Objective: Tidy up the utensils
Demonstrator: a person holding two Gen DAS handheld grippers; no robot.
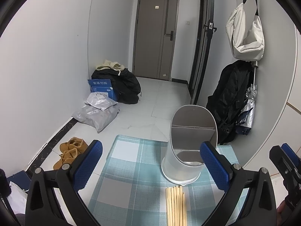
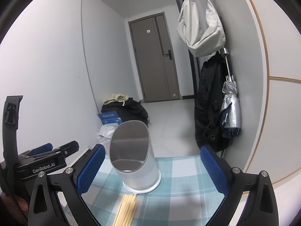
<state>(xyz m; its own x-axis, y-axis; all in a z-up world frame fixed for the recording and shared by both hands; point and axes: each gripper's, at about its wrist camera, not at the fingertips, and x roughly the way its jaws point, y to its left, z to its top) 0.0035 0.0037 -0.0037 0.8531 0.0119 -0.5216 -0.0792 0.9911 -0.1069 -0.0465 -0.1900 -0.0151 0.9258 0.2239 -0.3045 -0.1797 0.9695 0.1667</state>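
- Both tools stand spread and empty: left tool [image 1: 151, 167], right tool [image 2: 151, 169].
- The bundle of wooden chopsticks [image 1: 175, 205] lies flat on the checked desk [image 1: 128, 162], tips just beside the white utensil holder [image 1: 188, 150].
- Step, likely: first pickup; next move calls for lowering over the bundle.

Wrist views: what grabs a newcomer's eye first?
The white utensil holder with its slanted open mouth stands upright mid-table on the blue checked tablecloth. A bundle of pale chopsticks lies flat just in front of it, tips near its base. Both the left gripper and right gripper frame the scene with blue-padded fingers spread, holding nothing.
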